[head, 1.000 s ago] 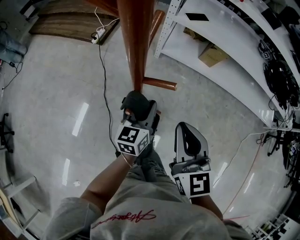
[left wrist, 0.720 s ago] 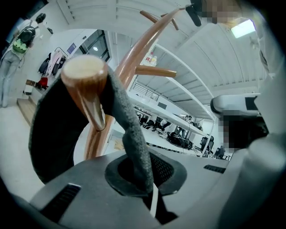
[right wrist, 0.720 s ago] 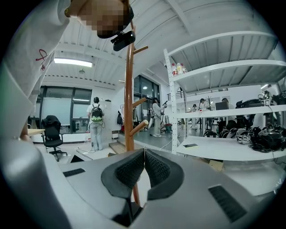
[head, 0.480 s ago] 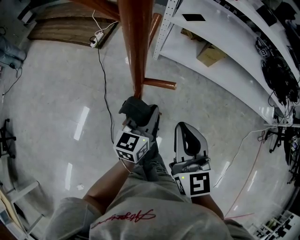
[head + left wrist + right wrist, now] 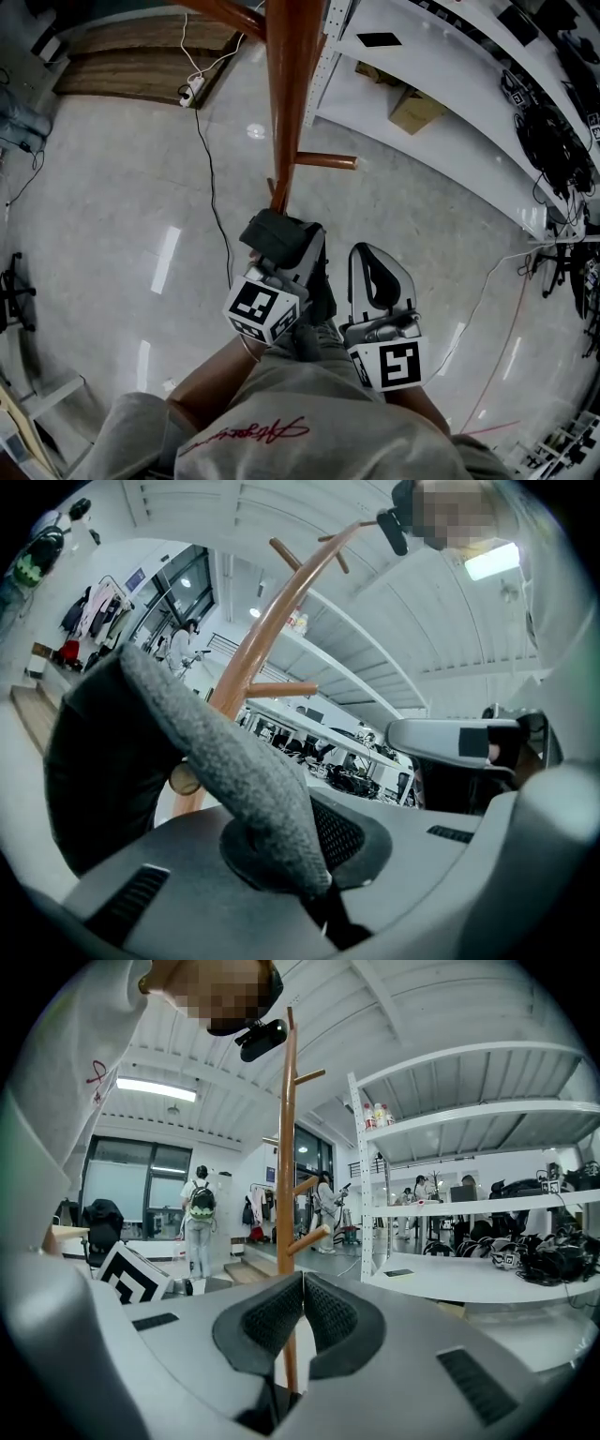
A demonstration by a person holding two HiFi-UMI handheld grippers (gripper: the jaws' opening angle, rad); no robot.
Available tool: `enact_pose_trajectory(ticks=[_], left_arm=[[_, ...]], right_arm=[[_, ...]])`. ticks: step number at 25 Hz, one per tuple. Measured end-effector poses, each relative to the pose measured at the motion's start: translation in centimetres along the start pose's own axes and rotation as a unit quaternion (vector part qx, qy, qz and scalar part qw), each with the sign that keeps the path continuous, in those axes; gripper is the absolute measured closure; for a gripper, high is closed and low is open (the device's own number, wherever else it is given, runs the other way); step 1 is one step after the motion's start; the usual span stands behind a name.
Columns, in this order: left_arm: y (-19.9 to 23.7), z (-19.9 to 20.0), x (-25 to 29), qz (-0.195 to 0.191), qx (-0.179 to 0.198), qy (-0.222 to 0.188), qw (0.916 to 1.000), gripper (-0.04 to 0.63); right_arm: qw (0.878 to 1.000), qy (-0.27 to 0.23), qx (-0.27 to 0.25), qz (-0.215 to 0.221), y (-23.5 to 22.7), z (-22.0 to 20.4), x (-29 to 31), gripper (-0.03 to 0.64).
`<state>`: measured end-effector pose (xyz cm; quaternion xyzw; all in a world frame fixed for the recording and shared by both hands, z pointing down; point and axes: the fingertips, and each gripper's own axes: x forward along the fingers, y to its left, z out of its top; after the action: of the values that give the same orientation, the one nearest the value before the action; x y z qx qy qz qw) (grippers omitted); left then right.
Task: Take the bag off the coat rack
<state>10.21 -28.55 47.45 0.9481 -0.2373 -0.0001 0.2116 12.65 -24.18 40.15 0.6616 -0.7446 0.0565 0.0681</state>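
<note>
The bag (image 5: 279, 234) is being held by its strap (image 5: 216, 752) in the tightly closed left gripper (image 5: 322, 891), the right gripper (image 5: 304, 1305) being closed on nothing, so it could be dropped if the strap slips.

A glossy grey floor (image 5: 103, 187) fills most of the head view. Along its far edge lies a low wooden platform (image 5: 141, 56). Just beside the platform is a white power strip (image 5: 190, 90), with a thin black cable (image 5: 212, 187) running from it across the floor. At the floor's right edge stands a white shelf unit (image 5: 469, 159). A cardboard box (image 5: 417, 111) is tucked under one of its boards, and black cables and gear (image 5: 555, 155) are heaped toward its right end. In the right gripper view, a person with a green backpack (image 5: 199, 1213) stands in the background under a ceiling strip light (image 5: 156, 1089).
</note>
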Motion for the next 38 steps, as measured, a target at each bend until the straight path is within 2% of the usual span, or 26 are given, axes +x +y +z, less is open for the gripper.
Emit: enact_pose_trajectory(ticks=[9,17,30,38], left_arm=[[-4.3,4.0,-3.8,-0.028,0.054,-0.018,0.9980,0.578],[-6.8,8.3,-7.1,-0.005,0.106,-0.061,0.9925,0.580],[-13.8,8.9,-13.0,0.062,0.146,-0.111,0.9810,0.580],[-21.3,7.6,-16.6,0.063,0.147,-0.135,0.9779,0.580]], right_arm=[[0.999,-0.040,-0.006,0.018,2.3,1.7,-0.8,0.600],[0.995,-0.092,-0.013,0.044,3.7,3.9,-2.9,0.600],[0.988,-0.132,-0.023,0.080,5.2,5.1,-12.4,0.600],[0.984,-0.152,-0.049,0.082,5.8,5.5,-20.8,0.600]])
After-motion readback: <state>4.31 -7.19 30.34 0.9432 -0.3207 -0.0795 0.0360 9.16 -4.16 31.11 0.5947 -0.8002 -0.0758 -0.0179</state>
